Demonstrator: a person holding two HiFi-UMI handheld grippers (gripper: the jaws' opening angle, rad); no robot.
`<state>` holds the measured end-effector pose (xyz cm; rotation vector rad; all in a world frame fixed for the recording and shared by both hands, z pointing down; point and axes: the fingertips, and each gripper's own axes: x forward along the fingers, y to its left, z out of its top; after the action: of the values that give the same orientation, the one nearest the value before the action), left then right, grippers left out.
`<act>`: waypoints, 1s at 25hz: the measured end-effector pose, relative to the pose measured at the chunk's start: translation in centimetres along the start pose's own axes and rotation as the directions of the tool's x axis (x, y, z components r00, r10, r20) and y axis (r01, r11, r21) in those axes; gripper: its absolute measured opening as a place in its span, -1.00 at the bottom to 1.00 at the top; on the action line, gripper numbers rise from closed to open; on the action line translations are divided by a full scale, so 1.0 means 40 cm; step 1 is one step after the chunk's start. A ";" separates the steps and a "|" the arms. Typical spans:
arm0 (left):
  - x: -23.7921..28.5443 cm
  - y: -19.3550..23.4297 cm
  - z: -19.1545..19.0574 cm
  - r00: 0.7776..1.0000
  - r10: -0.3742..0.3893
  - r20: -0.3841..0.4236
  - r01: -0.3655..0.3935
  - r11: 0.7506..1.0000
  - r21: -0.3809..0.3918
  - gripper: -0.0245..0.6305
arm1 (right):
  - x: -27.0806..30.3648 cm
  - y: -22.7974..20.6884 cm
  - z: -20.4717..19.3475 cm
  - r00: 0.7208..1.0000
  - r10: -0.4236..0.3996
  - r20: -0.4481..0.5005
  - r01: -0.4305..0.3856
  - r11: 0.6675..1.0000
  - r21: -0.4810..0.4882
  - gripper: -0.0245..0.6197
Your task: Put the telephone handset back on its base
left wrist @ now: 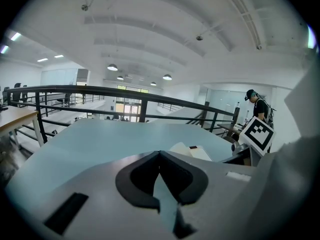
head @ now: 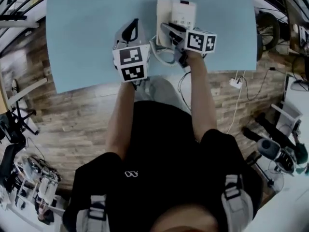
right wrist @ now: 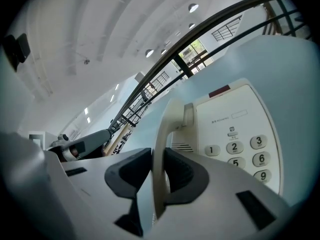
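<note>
The cream telephone base (head: 186, 13) lies at the far middle of the light blue table (head: 87, 33). My right gripper (head: 170, 31) is shut on the cream handset (right wrist: 167, 129), which stands on edge between the pads, over the left side of the base (right wrist: 235, 129) beside the keypad. The handset's far end is close to the cradle; I cannot tell whether it touches. A coiled cord (head: 161, 52) hangs near the table's front edge. My left gripper (head: 130, 32) rests left of the phone, its jaws (left wrist: 160, 156) shut with nothing between them.
The table's near edge runs just below both grippers. A white power strip (head: 235, 82) and cables lie on the wood floor to the right. A black railing (left wrist: 142, 91) stands beyond the table's far edge. A person (left wrist: 260, 106) stands far off.
</note>
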<state>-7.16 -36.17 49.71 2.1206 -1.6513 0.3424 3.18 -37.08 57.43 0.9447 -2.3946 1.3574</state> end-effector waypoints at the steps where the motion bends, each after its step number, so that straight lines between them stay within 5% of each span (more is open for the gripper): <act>1: -0.001 0.004 -0.002 1.000 0.003 -0.002 -0.003 1.000 -0.001 -0.93 | 0.002 -0.002 -0.001 1.000 0.002 0.004 -0.002 1.000 0.013 -0.69; 7: 0.003 0.006 0.001 1.000 0.003 -0.002 -0.003 1.000 -0.004 -0.93 | -0.002 -0.010 0.008 0.998 0.015 0.056 -0.018 0.998 0.060 -0.68; 15: 0.016 0.004 0.011 1.000 -0.012 0.005 0.012 1.000 -0.007 -0.93 | -0.016 -0.035 0.005 0.988 -0.110 0.108 0.102 0.992 0.074 -0.47; 25: 0.033 -0.025 0.013 1.000 -0.028 0.002 0.028 1.000 -0.004 -0.93 | -0.094 -0.058 -0.005 0.957 -0.257 0.133 0.261 0.965 -0.013 -0.70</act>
<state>-5.91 -37.35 49.63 2.1399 -1.6200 0.3280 7.49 -36.19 57.30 1.3230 -2.2726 1.1934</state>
